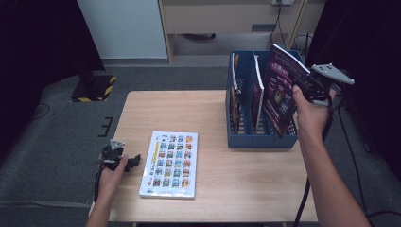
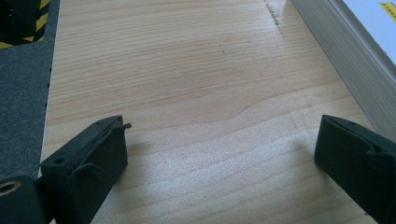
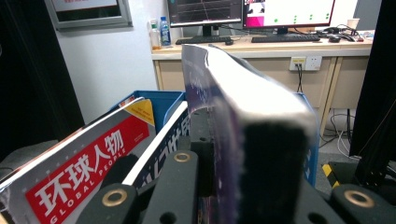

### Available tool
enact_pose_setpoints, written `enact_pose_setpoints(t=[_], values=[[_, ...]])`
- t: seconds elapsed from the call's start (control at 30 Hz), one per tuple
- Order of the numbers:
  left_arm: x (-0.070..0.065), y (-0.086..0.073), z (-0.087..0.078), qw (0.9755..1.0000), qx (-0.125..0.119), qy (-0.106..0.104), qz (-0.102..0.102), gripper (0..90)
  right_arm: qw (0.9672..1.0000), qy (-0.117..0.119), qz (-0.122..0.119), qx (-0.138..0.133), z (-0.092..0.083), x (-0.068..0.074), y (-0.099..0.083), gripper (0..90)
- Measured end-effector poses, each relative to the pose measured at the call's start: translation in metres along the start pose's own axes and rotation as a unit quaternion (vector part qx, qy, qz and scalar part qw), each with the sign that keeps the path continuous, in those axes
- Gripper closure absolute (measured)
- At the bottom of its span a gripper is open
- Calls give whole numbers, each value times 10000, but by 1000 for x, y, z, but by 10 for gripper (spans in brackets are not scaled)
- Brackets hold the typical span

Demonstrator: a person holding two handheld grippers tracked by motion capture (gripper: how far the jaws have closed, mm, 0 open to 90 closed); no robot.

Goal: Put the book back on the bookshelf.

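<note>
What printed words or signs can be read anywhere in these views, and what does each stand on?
"环球人物": red band on the magazine cover standing in the blue file box.
"GLOBAL PEOPLE": same cover, beneath those characters.
Purple magazine in the right hand-held gripper: print too blurred to read.
Book flat on the table: grid of pictures, text too small.

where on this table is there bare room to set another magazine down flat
The widest bare patch is the table's far left part, behind the flat magazine and left of the blue file box. Another lies at the near right, in front of the box. The box is crowded: magazines stand in it and the right gripper holds a purple magazine there.
</note>
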State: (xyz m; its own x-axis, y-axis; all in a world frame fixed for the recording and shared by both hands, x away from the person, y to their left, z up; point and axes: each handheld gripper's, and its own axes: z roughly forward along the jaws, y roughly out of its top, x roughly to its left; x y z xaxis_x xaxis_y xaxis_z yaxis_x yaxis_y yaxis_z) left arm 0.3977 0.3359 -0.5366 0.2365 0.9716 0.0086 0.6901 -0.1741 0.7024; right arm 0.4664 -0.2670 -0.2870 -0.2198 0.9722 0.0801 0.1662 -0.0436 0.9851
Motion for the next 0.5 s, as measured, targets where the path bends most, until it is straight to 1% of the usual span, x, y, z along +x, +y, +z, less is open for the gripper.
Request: enact_pose_setpoints(t=[0.27, 0.37, 0.5], values=[[0, 0, 0, 10000, -7, -9, 8, 16, 10000, -70, -3, 10, 10, 1, -1, 842], [0, 0, 0, 10000, -7, -10, 8, 16, 10000, -75, -34, 28, 12, 2, -2, 842], [0, 0, 0, 10000, -7, -9, 8, 16, 10000, -75, -10, 6, 15, 4, 1, 842]])
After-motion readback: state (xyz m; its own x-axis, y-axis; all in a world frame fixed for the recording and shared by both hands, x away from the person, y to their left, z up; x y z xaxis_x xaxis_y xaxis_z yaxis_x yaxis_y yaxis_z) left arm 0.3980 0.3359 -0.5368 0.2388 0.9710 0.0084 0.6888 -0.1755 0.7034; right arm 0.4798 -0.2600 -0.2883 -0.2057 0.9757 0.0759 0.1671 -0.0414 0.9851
